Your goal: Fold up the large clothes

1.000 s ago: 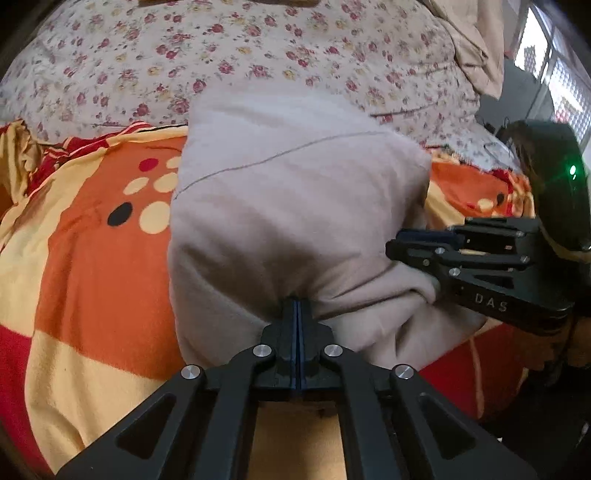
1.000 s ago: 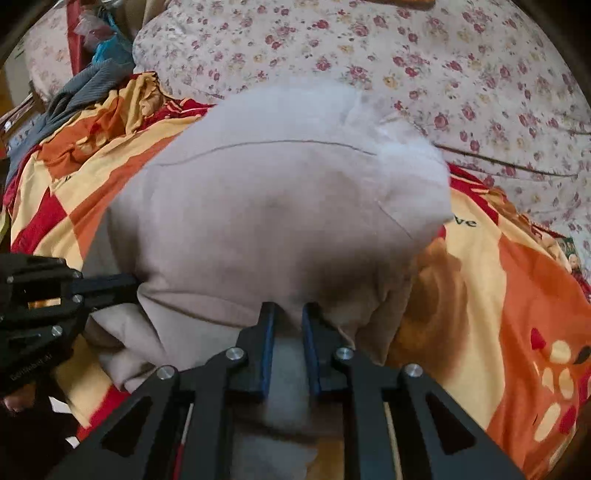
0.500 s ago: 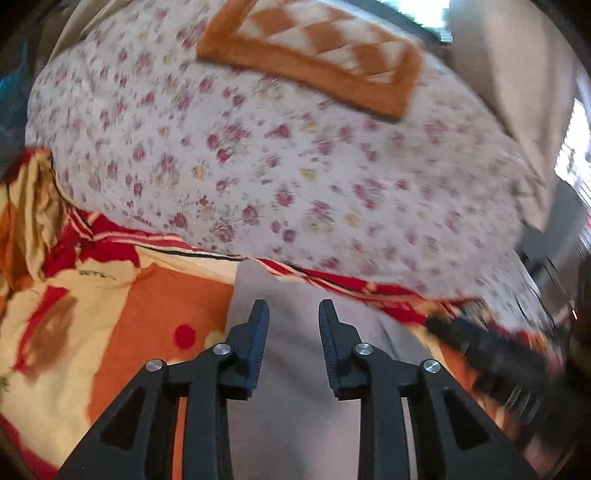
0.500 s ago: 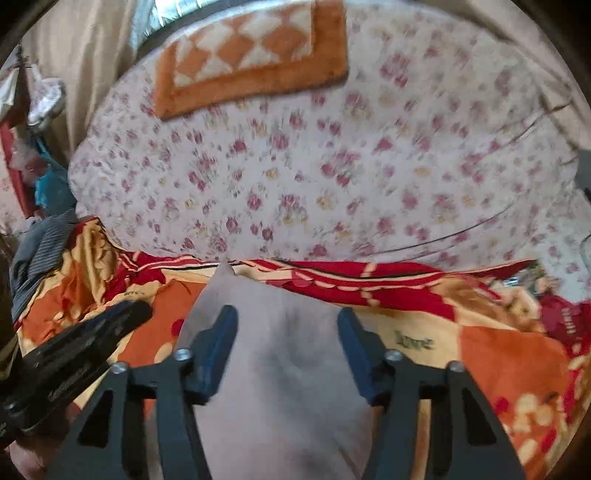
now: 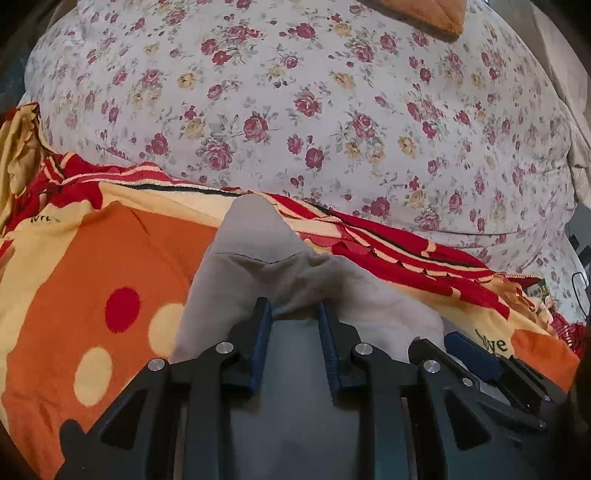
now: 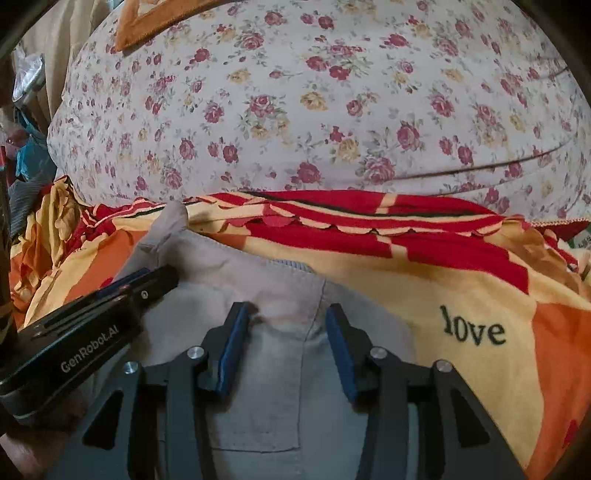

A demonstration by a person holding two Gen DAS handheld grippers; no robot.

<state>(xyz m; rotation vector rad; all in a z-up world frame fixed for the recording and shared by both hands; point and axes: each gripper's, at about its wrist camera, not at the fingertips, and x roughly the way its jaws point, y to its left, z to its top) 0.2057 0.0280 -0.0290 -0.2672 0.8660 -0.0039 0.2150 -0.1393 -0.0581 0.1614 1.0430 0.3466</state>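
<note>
A beige-grey garment (image 5: 258, 236) lies flat on the orange, yellow and red blanket (image 5: 110, 258). My left gripper (image 5: 294, 310) hovers over its far part with the jaws apart. The cloth lies under them and the pads do not press on it. In the right wrist view the same garment (image 6: 207, 258) shows a seam and a pocket edge. My right gripper (image 6: 287, 314) is above it, jaws wide and closing, with cloth below them but not pinched. The left gripper (image 6: 110, 306) sits close on the left there. The right gripper (image 5: 472, 358) shows at the lower right of the left wrist view.
A thick floral quilt (image 5: 295, 110) rises just beyond the garment, with an orange checked mat (image 6: 147, 22) on top. The blanket (image 6: 480, 295) with the word "love" spreads to the right. Loose clothes (image 6: 29, 166) are piled at the far left.
Both grippers were shut on the bunched garment and have let go. They moved forward toward the floral quilt, and the garment now lies flat under them.
</note>
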